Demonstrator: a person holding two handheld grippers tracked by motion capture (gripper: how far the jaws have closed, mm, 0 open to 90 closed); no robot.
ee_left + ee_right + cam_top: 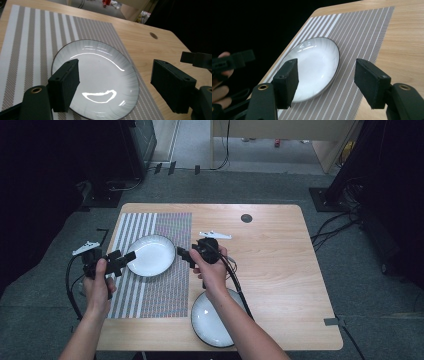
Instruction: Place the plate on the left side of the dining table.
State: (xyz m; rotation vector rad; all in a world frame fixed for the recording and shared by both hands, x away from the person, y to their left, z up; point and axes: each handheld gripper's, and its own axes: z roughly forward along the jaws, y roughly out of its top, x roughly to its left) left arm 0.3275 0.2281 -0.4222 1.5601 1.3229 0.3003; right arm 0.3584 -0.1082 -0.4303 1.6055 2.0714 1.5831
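On my light wooden desk [270, 250] lies a striped grey-and-white woven placemat [150, 295], and the round white glazed plate [151, 255] sits on it at about ten o'clock from centre. My left gripper [131, 256] and right gripper [181, 253] flank it, jaws spread, pinching nothing. Risk: a second white plate [212, 320] at six o'clock, under my right forearm, could get knocked.

Your high view looks forward and down on the worktop [270, 250] from afar; both hand-held gripper views sit close, facing and sharing the plate [100, 75] from opposite sides.
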